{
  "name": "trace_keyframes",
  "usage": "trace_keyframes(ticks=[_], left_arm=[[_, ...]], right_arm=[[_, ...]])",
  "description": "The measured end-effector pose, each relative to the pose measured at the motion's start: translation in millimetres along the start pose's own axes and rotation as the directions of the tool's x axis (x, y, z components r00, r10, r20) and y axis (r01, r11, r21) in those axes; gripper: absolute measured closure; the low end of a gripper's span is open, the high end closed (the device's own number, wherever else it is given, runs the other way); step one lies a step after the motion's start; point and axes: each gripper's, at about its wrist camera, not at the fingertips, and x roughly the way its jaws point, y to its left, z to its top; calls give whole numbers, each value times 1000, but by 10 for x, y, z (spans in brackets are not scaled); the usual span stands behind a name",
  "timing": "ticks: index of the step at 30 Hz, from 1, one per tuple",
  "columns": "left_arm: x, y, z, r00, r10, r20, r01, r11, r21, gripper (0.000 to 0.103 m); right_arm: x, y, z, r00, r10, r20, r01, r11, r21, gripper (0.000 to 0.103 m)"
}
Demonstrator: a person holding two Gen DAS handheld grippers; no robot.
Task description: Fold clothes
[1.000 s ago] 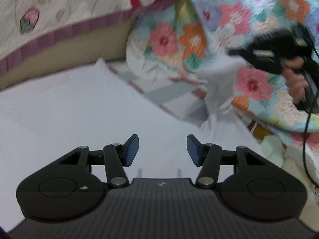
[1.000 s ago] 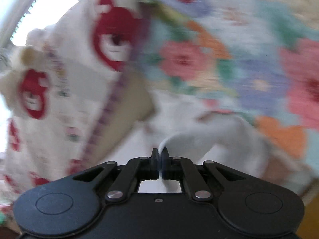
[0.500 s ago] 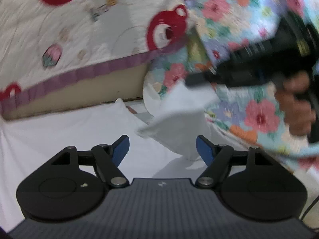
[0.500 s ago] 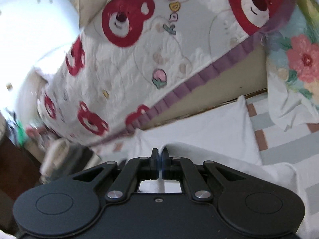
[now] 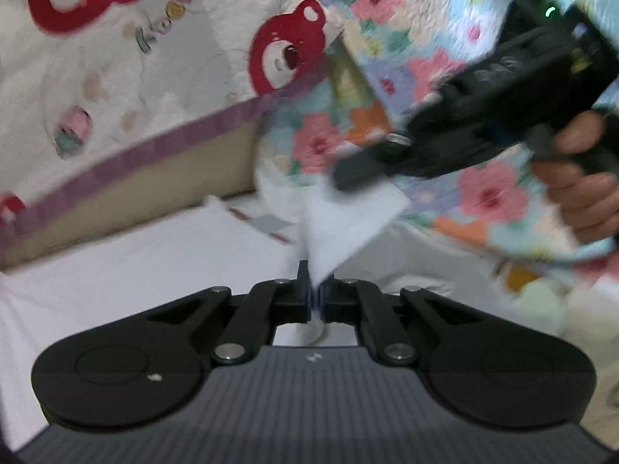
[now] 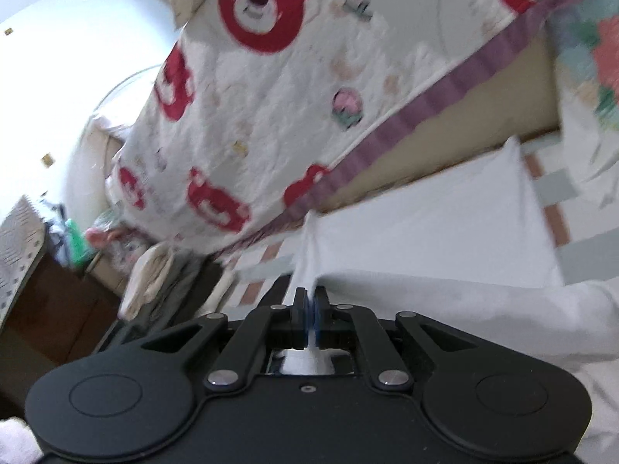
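Observation:
A white garment (image 5: 348, 224) hangs in the air between my two grippers. My left gripper (image 5: 316, 294) is shut on its lower corner. My right gripper (image 5: 344, 178), held by a hand at the upper right of the left wrist view, pinches the upper edge of the same cloth. In the right wrist view my right gripper (image 6: 310, 309) is shut on the white garment (image 6: 445, 294), which trails off to the right over the bed.
A white sheet (image 5: 135, 266) covers the bed below. A bear-print quilt (image 5: 135, 58) with a purple border lies behind. A floral quilt (image 5: 406, 38) is heaped at the right. Dark furniture with clutter (image 6: 69, 270) stands at the left of the right wrist view.
My left gripper was open and has shut on the garment's corner. My right gripper carried the cloth over to the left gripper and stays shut on it.

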Motion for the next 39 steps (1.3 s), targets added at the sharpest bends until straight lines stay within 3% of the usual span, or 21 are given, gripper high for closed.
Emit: trace_keyframes(ticks=[1,2,3,4,6,8,11,15,16,17,18,19,22,26,29,30,35,39], left_arm=[[9,43,-3,1000,25,-9,-26,1000,-17,100],[19,127,-7,999,26,-19,-27,997,-70,100],[23,212,-15,999,23,-23,-26,993,-119,100],[14,287,-31,1000,17,-15,-19,989,-150,100],[1,358,-50,999,32,-7,-33,988,-151,100],[13,409,-59,998,58,-15,-59,986,-153,100],[28,494,-77,999,43,-21,-46,978,-204,100],[-1,528,-48,1000,16,14,-13,975,-222,100],[-30,532,-20,999,9,32,-2,975,-222,100],[-58,537,7,999,2,50,9,975,-222,100],[-91,541,37,998,-2,69,17,975,-220,100],[-135,542,70,996,2,90,17,977,-213,100],[-250,579,145,990,11,141,20,976,-216,100],[-378,687,201,982,19,187,31,964,-264,100],[-474,769,243,975,27,221,41,953,-299,100],[-506,796,257,972,30,232,45,950,-310,100],[-564,970,195,972,48,229,41,927,-372,100],[-581,1039,171,971,67,228,27,923,-384,100]], right_arm=[[-40,-4,-44,999,-30,-14,29,999,-31,90],[-90,-20,-99,997,-77,-23,75,995,-66,73],[-157,-63,-175,987,-161,-26,157,981,-112,65],[-214,-122,-259,963,-268,-33,260,953,-159,54],[-271,-287,-399,886,-461,-43,444,873,-204,54],[-290,-496,-487,812,-582,-52,563,803,-194,53],[-257,-799,-544,764,-633,-121,614,772,-161,48],[-176,-1221,-604,646,-718,-260,721,685,-102,48],[-180,-1315,-631,626,-722,-293,737,671,-81,52],[-207,-1383,-671,624,-712,-323,736,674,-64,78],[-247,-1439,-711,620,-704,-345,739,672,-43,87],[-319,-1462,-747,623,-703,-344,746,666,-9,86],[-508,-1426,-832,667,-692,-277,734,673,87,94],[-594,-1199,-819,699,-703,-135,711,702,25,97],[-733,-927,-794,747,-665,20,665,746,-40,98],[-773,-867,-802,747,-664,40,665,745,-51,98],[-858,-827,-917,736,-677,29,677,734,-56,95],[-757,-868,-993,776,-630,-17,630,776,-21,85]])
